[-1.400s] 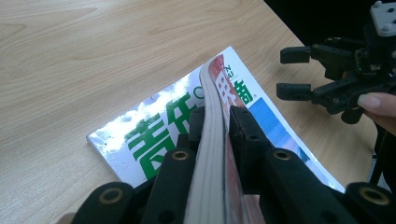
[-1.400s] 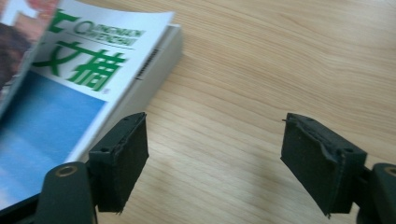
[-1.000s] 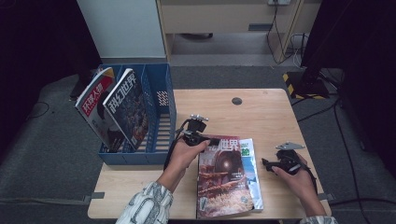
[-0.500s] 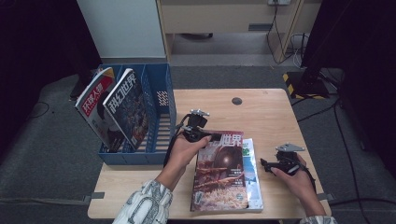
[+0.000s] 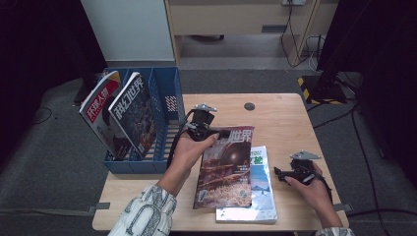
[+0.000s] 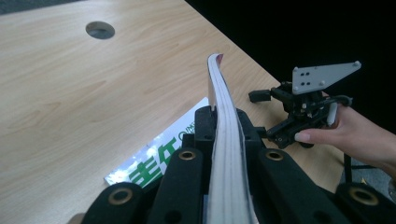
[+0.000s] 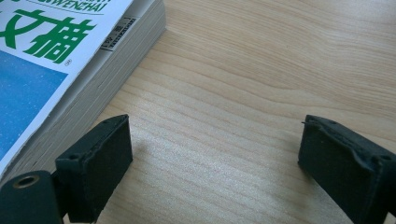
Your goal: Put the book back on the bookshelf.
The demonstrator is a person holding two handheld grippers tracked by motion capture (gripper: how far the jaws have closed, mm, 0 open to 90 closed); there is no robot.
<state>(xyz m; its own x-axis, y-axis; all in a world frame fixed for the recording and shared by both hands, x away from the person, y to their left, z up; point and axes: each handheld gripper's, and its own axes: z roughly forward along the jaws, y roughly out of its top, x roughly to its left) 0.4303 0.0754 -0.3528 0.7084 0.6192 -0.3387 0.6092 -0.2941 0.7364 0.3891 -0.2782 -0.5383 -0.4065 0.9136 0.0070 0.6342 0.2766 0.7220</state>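
My left gripper (image 5: 222, 133) is matte black, with a grey three-cornered plate on top and a black cable trailing from it. In its own view I see brass-ringed screw holes along both black jaws. My right gripper (image 5: 279, 172) has the same build; its plate shows small dark holes. My left sleeve (image 5: 142, 214) is white with a fine dark pattern.

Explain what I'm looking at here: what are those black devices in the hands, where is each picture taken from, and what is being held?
A person holds a hand-operated two-jaw tool in each hand. One picture looks down from above the table; the other two come from cameras riding on each tool. The left gripper is clamped on the top edge of a brown magazine, which partly covers a blue-and-white magazine. The right gripper rests open beside it, holding nothing. A blue file rack at the left holds two more magazines.
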